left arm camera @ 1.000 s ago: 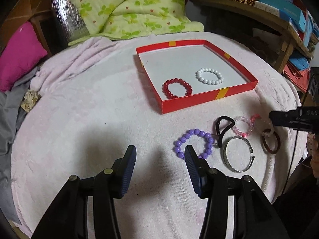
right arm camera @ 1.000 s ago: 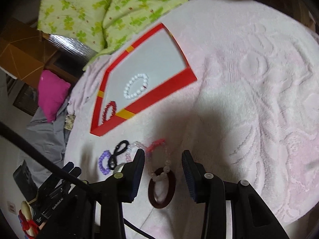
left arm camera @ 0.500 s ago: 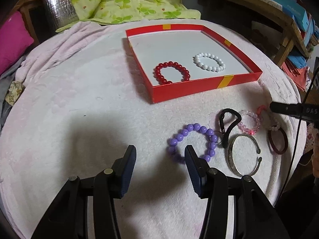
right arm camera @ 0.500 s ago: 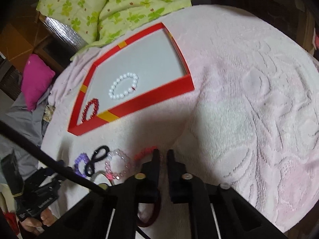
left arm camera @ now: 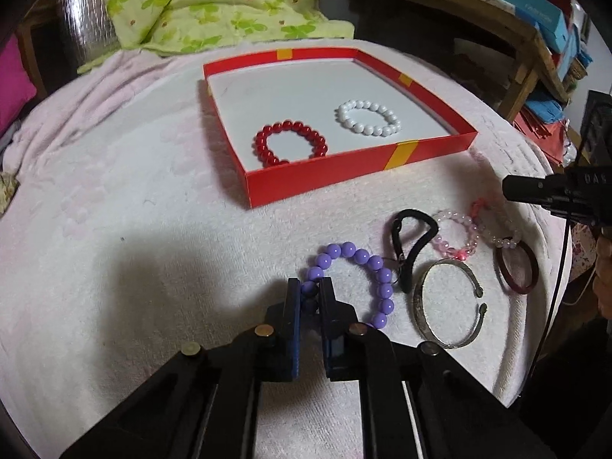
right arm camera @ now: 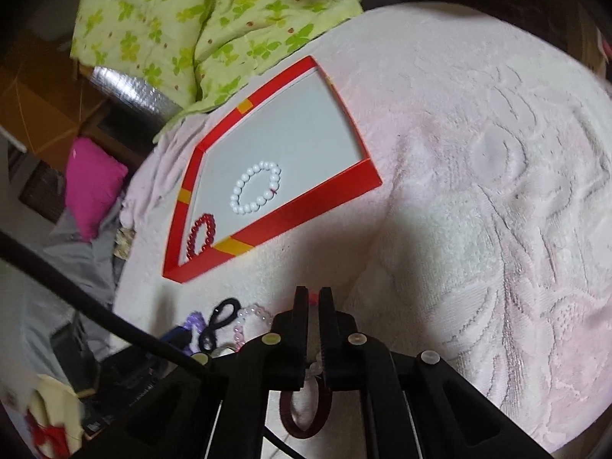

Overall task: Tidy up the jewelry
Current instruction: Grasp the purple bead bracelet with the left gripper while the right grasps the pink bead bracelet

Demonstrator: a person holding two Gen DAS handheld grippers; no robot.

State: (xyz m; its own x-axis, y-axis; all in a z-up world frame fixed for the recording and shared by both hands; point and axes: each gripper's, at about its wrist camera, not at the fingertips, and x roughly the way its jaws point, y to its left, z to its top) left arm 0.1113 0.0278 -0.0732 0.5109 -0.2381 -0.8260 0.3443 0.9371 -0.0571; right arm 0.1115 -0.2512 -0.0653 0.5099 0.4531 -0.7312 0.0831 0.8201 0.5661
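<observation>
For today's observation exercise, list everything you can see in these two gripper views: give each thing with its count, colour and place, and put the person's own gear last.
Box: one, red with yellow tape, white floor, on the blanket.
Red bead bracelet: one, in the box, near corner.
White bead bracelet: one, in the box, beside the red one.
Purple bead bracelet: one, on the blanket, pinched at one end.
Black loop: one, beside the purple beads.
Pink bead bracelet: one, clear pink, beyond the cuff.
Silver cuff: one, open-ended.
Dark red bangle: one, near the blanket's edge.
Blanket: one, pale pink.
Quilt: one, green, floral.
Pillow: one, magenta.
Left gripper: black, shut on the purple beads.
Right gripper: black, shut; something red shows between its tips.
</observation>
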